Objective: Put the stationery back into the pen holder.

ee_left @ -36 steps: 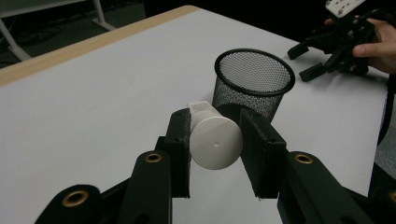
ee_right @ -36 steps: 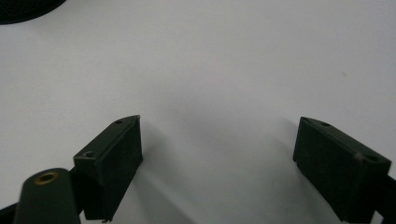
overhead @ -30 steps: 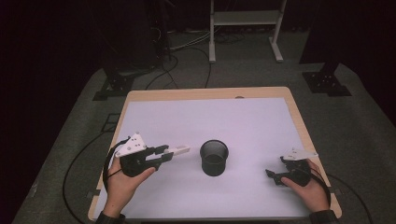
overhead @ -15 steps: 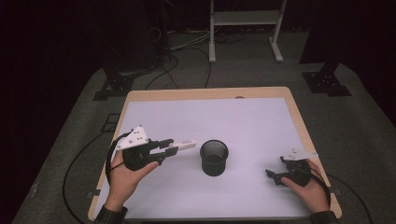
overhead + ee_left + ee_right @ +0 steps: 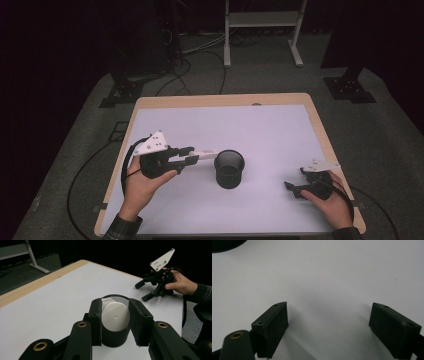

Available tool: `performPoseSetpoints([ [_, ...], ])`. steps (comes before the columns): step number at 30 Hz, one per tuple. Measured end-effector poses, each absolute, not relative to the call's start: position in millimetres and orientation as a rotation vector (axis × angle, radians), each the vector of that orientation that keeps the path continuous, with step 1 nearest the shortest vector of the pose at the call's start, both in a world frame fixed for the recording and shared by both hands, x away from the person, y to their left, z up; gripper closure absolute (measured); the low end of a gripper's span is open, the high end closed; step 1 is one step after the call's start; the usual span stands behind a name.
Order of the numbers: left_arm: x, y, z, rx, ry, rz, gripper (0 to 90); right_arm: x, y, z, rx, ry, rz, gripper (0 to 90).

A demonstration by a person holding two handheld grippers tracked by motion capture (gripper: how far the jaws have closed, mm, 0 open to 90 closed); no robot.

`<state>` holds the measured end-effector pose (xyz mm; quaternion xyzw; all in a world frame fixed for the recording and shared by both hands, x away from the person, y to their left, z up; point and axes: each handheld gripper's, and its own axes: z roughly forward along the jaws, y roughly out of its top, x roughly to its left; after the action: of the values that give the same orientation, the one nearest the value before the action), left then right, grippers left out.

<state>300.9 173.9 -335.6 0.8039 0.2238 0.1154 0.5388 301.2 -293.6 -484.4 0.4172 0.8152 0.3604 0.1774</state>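
left gripper (image 5: 192, 157) clamping a white tube (image 5: 115, 316), carrying it level just beside the black cup (image 5: 229, 169) mid-table | right gripper (image 5: 299, 186) resting on the table (image 5: 280, 125), jaws standing wide apart, holding nothing | risk: tube end is nearing the cup rim; a knock could be tipping the cup over

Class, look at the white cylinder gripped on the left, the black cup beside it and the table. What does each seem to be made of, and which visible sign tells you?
White cylinder: probably plastic; smooth matt end face with a tiny centre dimple.
Black cup: likely metal mesh; a fine perforated pattern shows on its inner wall, though it could be plastic.
Table: pale matt top, perhaps laminate, with a light wood-coloured edge.
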Motion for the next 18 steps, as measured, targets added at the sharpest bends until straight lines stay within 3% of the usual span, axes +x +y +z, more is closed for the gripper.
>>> performPoseSetpoints([
  [18,318,149,-341,1.938,0.505,0.213,64.9,301,-294,-484,1.181,2.307,1.019,14.3],
])
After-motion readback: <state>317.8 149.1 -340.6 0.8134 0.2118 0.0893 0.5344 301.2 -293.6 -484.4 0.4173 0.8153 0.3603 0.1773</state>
